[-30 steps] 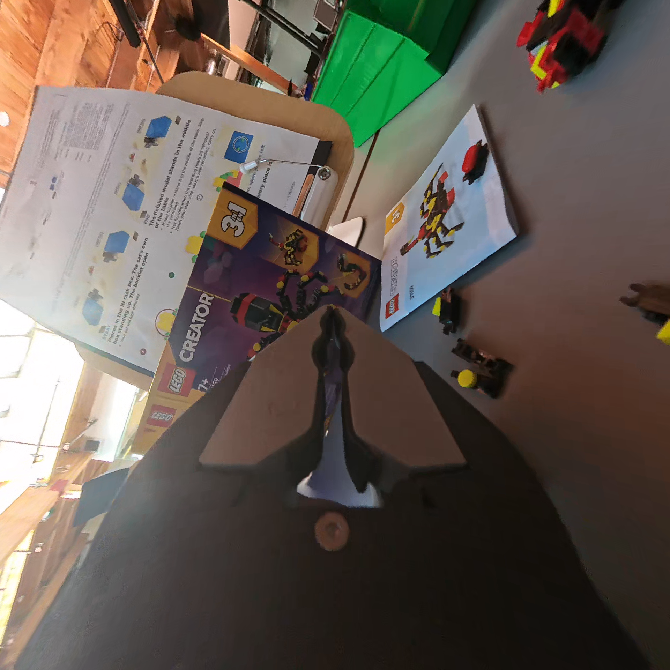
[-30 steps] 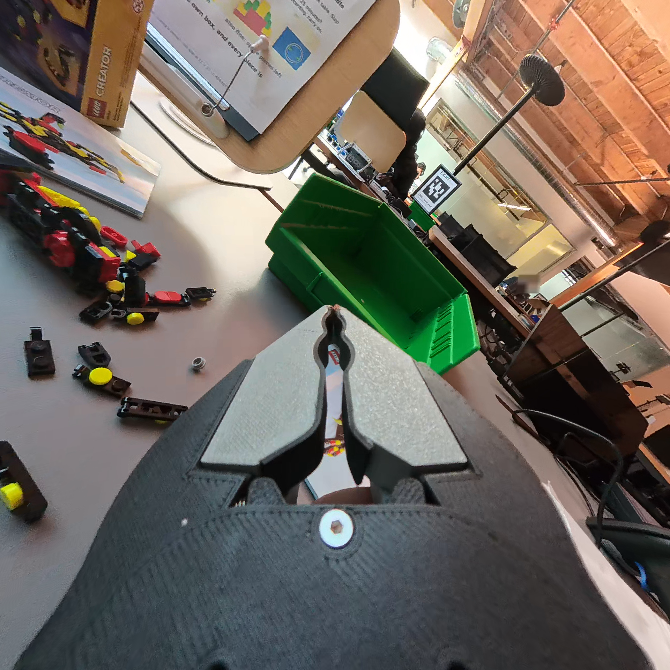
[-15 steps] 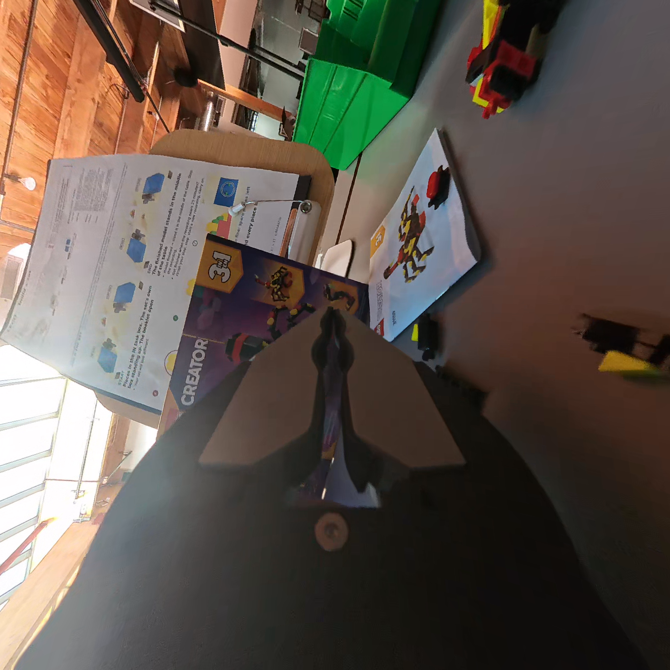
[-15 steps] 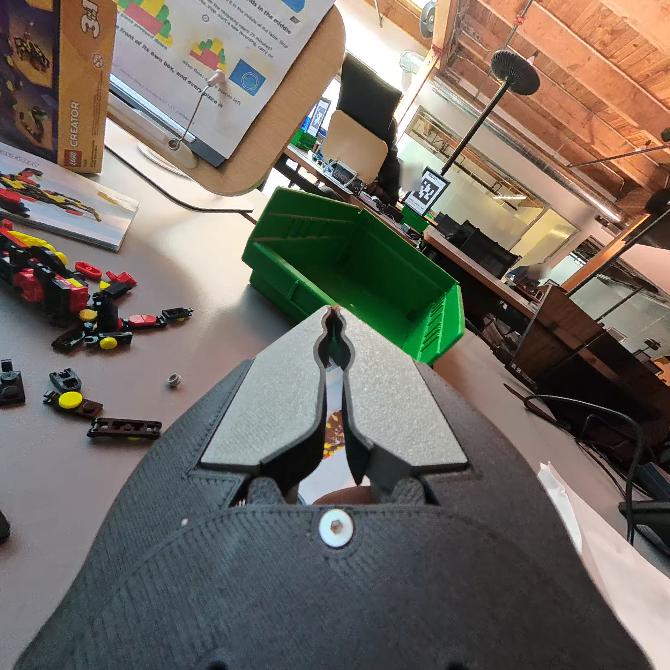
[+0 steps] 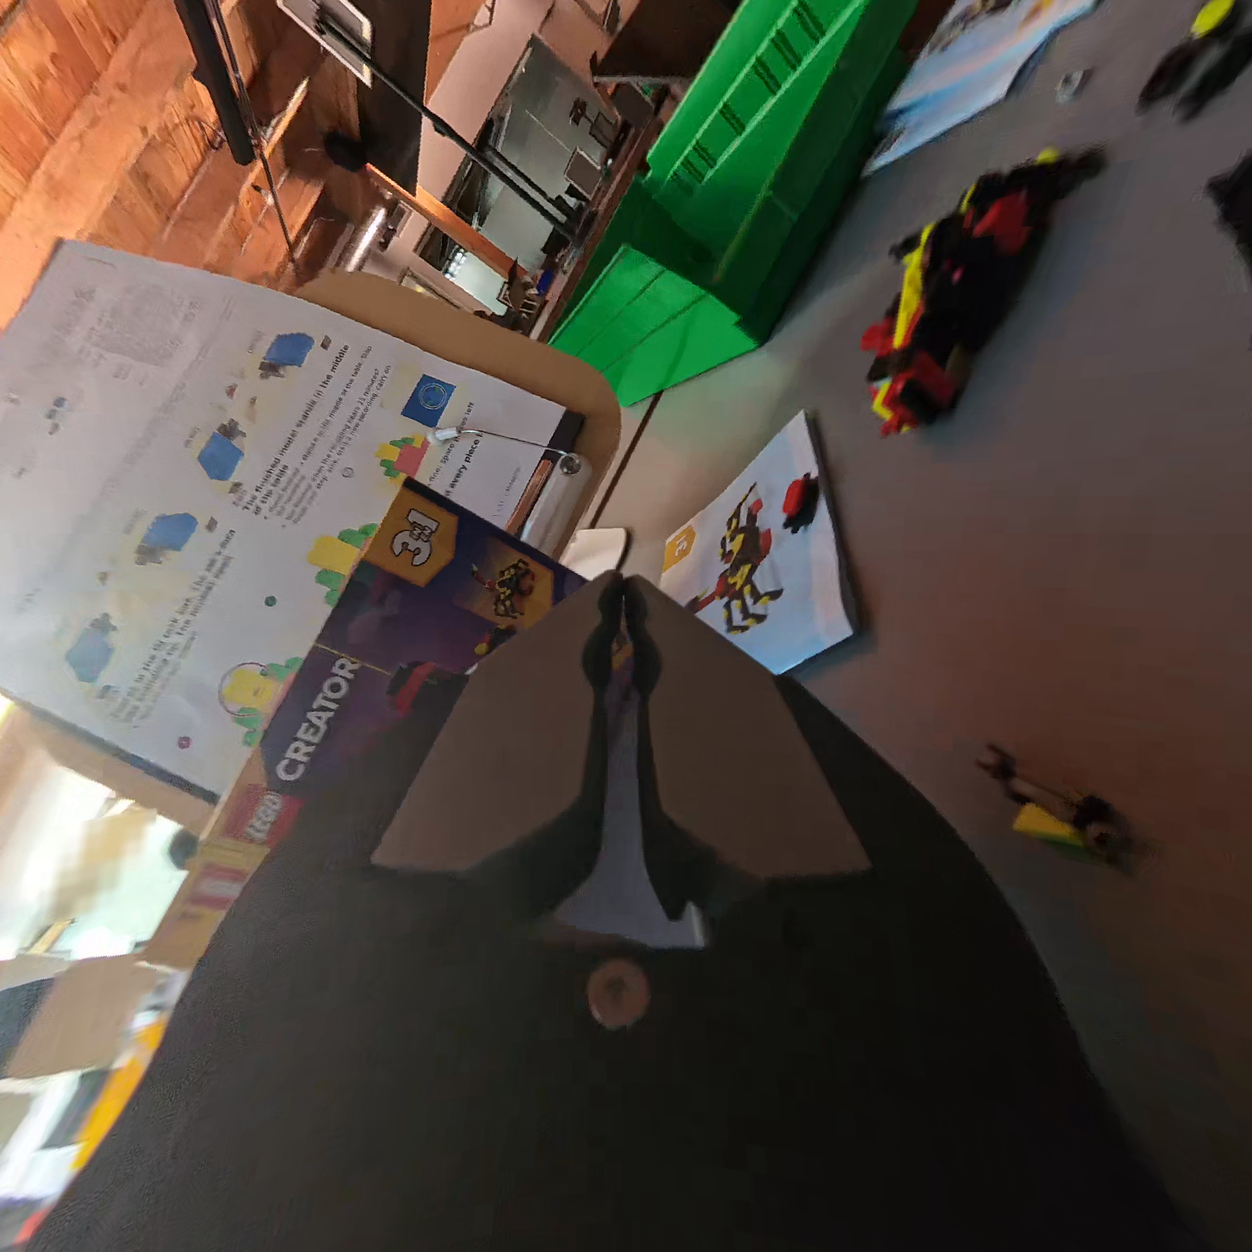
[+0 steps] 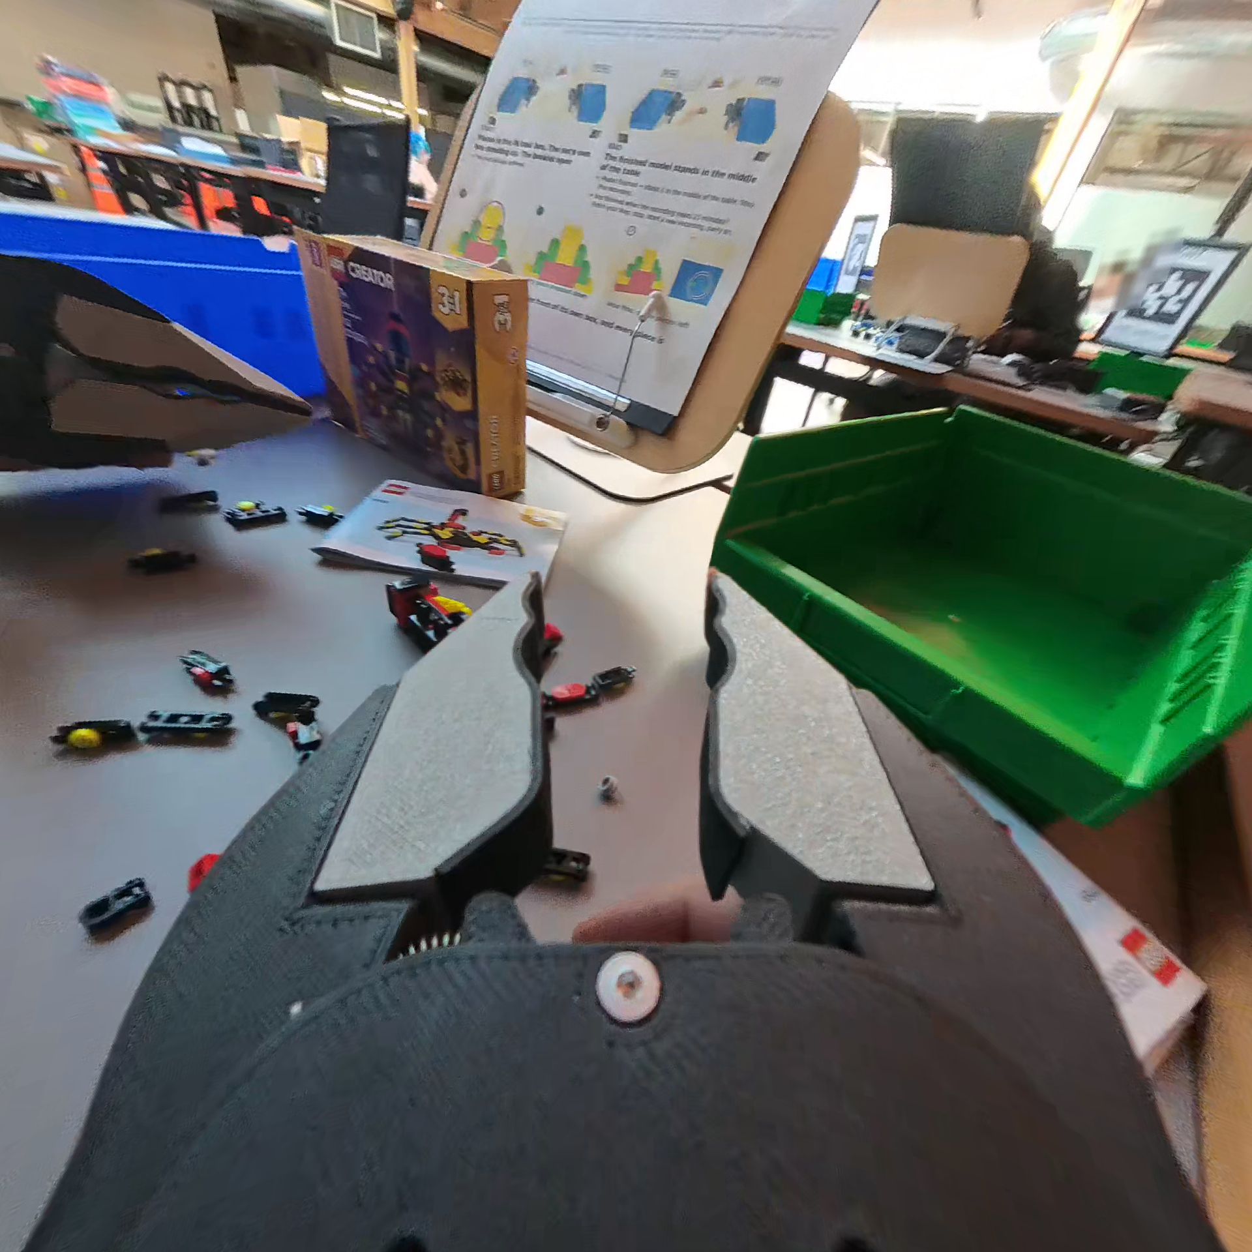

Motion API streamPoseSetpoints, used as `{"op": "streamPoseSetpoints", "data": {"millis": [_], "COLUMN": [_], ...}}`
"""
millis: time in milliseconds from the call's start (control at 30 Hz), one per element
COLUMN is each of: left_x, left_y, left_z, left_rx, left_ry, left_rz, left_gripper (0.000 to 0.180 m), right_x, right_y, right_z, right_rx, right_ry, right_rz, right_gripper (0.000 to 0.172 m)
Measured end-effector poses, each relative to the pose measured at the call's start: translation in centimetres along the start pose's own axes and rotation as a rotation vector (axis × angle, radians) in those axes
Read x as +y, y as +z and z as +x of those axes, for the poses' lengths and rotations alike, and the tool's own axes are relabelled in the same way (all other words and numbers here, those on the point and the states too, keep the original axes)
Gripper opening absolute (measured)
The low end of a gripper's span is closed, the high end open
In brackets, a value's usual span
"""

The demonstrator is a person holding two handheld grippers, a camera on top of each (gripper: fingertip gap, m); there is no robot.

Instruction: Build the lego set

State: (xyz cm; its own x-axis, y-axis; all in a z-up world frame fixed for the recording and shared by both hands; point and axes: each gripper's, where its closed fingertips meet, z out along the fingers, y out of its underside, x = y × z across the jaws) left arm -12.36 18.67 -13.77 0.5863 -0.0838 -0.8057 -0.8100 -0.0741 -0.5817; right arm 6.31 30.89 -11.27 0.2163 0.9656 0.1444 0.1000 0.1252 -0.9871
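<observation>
Behind the grey table (image 6: 203,610) is a big workshop with wood on the ceiling. On the table stand a purple and yellow toy box (image 6: 420,366), a paper sheet on a wooden stand (image 6: 643,169), and a green bin (image 6: 1016,610) on the right. A booklet (image 6: 447,535) lies flat near the box. Small black, red and yellow bricks (image 6: 183,721) lie all over the left side. The right gripper (image 6: 620,596) has its fingers wide apart, with nothing between them, just beside the bin. The left gripper (image 5: 622,589) has its fingers pressed together, pointing at the toy box (image 5: 420,610); whether they pinch anything cannot be told.
</observation>
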Motion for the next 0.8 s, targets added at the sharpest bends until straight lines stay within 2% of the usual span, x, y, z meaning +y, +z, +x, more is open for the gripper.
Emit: {"op": "streamPoseSetpoints", "data": {"millis": [33,100,200,300,367,467,533,567,600,667,800], "left_x": [-0.5,-2.0,-3.2,-4.4,-4.6,-4.5,-4.7,-4.7,-4.7,-4.6,-5.1], "left_y": [-0.1,-0.6,-0.8,-0.9,-0.9,-0.7,-0.9,-0.9,-0.9,-0.8,-0.2], "left_z": [0.4,1.2,1.5,2.7,3.6,4.0,4.4,4.4,4.6,4.8,5.3], "left_rx": [0.05,0.146,0.188,0.281,0.34,0.346,0.369,0.371,0.378,0.394,0.428], "left_ry": [-0.086,-0.219,-0.323,-0.427,-0.476,-0.488,-0.494,-0.5,-0.511,-0.551,-0.674], "left_rz": [0.023,0.093,0.107,0.112,0.088,0.05,0.046,0.039,0.028,0.002,-0.034], "left_gripper": [0.0,0.0,0.006,0.012,0.017,0.018,0.017,0.017,0.017,0.017,0.019], "right_x": [0.1,0.4,0.8,1.3,2.5,4.9,6.2,6.7,6.9,6.7,3.7], "right_y": [0.1,0.2,0.5,1.7,3.1,5.1,6.1,6.5,6.8,7.0,5.9], "right_z": [-0.3,-1.1,-2.5,-4.3,-5.4,-6.9,-7.3,-7.5,-7.4,-7.5,-8.5], "right_rx": [-0.03,-0.092,-0.15,-0.204,-0.252,-0.359,-0.4,-0.42,-0.41,-0.392,-0.295], "right_ry": [0.029,0.052,0.01,-0.119,-0.215,-0.338,-0.382,-0.399,-0.414,-0.475,-0.713], "right_rz": [-0.007,-0.033,-0.07,-0.109,-0.18,-0.316,-0.389,-0.416,-0.428,-0.407,-0.154], "right_gripper": [0.05,0.056,0.05,0.045,0.048,0.05,0.043,0.028,0.023,0.022,0.02]}}
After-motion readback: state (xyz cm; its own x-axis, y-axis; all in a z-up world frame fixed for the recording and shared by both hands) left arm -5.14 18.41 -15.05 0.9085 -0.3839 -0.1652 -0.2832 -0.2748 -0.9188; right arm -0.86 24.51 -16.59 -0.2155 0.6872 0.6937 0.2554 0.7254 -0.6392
